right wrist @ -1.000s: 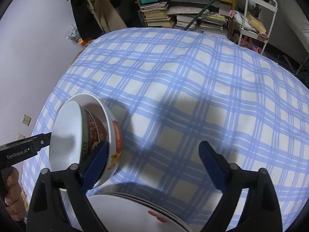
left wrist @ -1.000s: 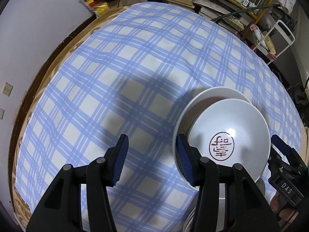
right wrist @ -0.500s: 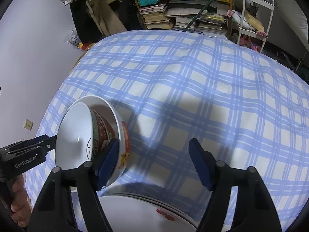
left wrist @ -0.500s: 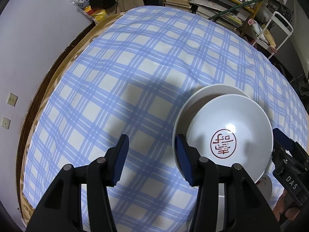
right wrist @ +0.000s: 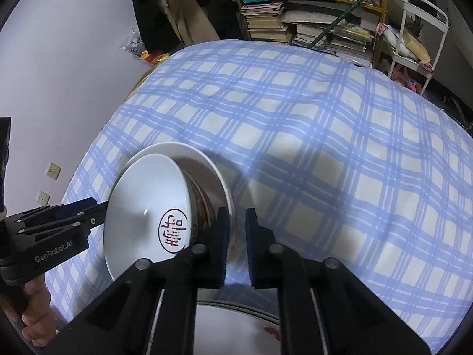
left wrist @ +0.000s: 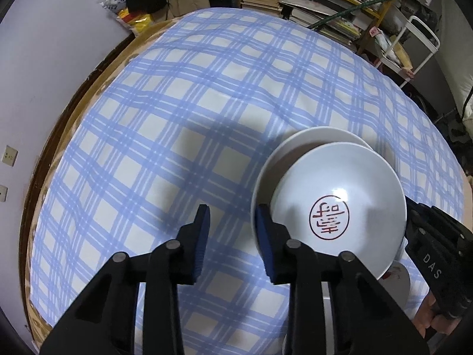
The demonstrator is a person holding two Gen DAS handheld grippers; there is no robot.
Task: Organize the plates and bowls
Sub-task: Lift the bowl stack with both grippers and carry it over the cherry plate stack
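Observation:
Two white bowls sit nested on the blue checked tablecloth (left wrist: 177,112). The inner bowl (left wrist: 340,183) (right wrist: 142,195) leans tilted and shows a red seal mark in its bottom. My right gripper (right wrist: 236,236) is shut on the near rim of the outer bowl (right wrist: 207,162) (left wrist: 298,142), one pad inside it and one outside. In the left wrist view this right gripper (left wrist: 412,207) meets the bowls' right edge. My left gripper (left wrist: 233,236) is closing with only cloth between its pads. Its right pad stands at the outer bowl's left rim. In the right wrist view the left gripper (right wrist: 99,207) reaches the inner bowl's rim.
A stack of white plates (right wrist: 236,322) with a red mark lies just below the bowls, near the front edge. Bookshelves (right wrist: 310,20) and a white cart (right wrist: 425,35) stand beyond the table. A wall (left wrist: 44,59) runs along the left. A hand (right wrist: 35,319) holds the left gripper.
The right gripper's jaws came together from wide open onto the outer bowl's rim. The left gripper's jaws have narrowed. Both hands stayed roughly in place.

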